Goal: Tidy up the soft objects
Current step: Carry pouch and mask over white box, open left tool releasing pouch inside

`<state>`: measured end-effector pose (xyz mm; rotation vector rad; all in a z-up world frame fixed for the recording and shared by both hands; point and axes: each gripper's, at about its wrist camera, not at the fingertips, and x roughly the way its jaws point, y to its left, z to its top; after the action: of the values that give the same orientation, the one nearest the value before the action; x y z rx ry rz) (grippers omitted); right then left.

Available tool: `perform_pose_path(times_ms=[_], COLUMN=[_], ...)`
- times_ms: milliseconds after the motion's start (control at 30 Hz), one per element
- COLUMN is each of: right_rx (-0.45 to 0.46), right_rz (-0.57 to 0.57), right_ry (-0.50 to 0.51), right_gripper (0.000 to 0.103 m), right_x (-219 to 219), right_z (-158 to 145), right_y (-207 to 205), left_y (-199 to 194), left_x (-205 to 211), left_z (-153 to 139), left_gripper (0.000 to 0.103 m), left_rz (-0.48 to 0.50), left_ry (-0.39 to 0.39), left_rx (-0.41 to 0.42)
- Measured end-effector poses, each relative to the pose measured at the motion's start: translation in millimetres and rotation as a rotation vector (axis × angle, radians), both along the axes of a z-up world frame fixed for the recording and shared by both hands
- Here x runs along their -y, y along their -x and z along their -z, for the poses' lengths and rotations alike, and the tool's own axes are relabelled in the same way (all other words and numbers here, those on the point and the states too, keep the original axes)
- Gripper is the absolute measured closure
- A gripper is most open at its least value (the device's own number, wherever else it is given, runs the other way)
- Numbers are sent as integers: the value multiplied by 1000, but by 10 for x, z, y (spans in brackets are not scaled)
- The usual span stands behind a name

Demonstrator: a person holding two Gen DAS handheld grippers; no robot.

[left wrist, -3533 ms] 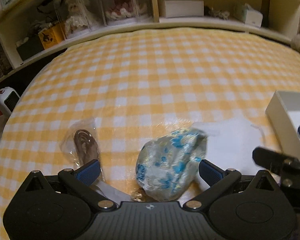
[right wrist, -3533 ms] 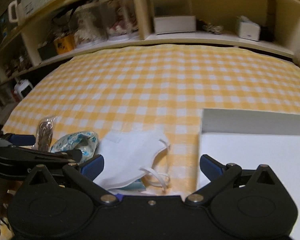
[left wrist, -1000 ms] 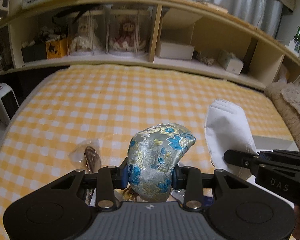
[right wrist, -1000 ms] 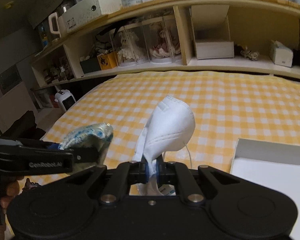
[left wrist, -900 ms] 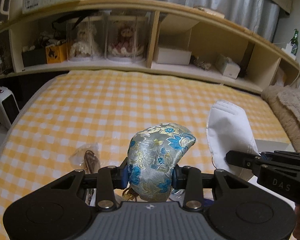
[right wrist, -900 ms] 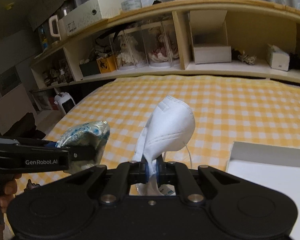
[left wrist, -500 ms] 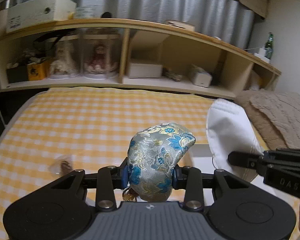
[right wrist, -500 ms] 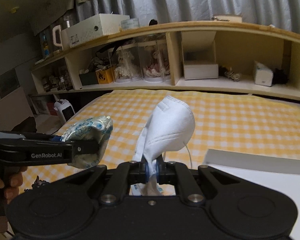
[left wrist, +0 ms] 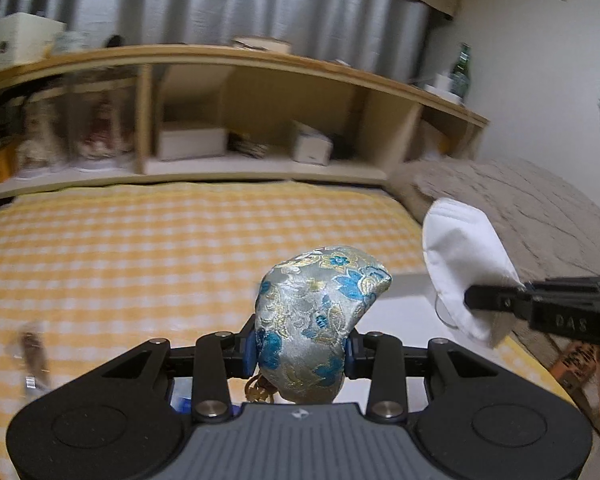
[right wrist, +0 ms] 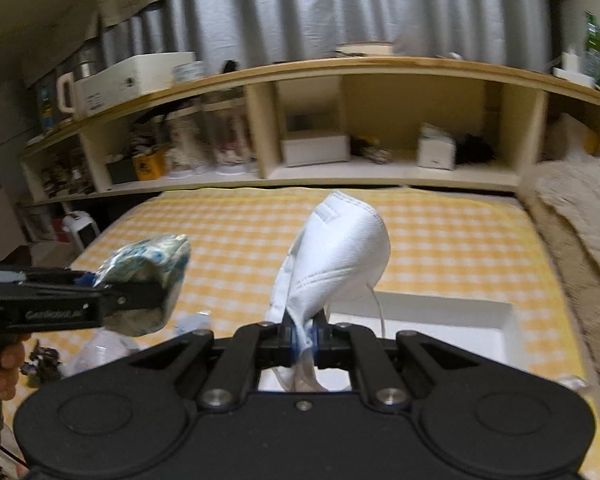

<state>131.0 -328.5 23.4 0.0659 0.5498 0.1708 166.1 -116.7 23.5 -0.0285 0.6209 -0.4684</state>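
Both grippers have lifted their loads off the checked bed [left wrist: 148,248] toward the white box [right wrist: 440,320]. Left gripper [left wrist: 300,350] jaws clamp the brocade pouch [left wrist: 320,312] low, long axis upright: soft, squashy, slippery satin. Right gripper [right wrist: 302,338] jaws pinch the white mask [right wrist: 340,256] by its bottom edge, nose end up; light, floppy.

A silver brocade pouch [left wrist: 320,320] with blue and gold flowers stands upright, pinched at its lower half between blue pads, clear of the yellow checked bed; a gold tassel hangs at its base. Beside it a white folded face mask [right wrist: 336,256] is held aloft by its bottom edge, nose strip uppermost, an ear loop dangling. Below lies an open white box [right wrist: 440,320].
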Motion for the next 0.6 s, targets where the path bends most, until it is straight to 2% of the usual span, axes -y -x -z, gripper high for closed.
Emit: perform_pose_path(times_ms=[267, 433, 600], right_rx=[-65, -117, -186], right_rz=[80, 104, 69], right_ry=[-8, 5, -3], right_gripper=[96, 95, 95], right_x=[591, 821, 951], right_z=[238, 436, 672], right_y=[156, 156, 129], left_y=[47, -11, -112], left_x=[521, 664, 680], left_z=[394, 649, 865], left_gripper=[63, 63, 63], left_rz=[132, 163, 163], left_ry=[-26, -71, -108], left_rx=[-80, -123, -174])
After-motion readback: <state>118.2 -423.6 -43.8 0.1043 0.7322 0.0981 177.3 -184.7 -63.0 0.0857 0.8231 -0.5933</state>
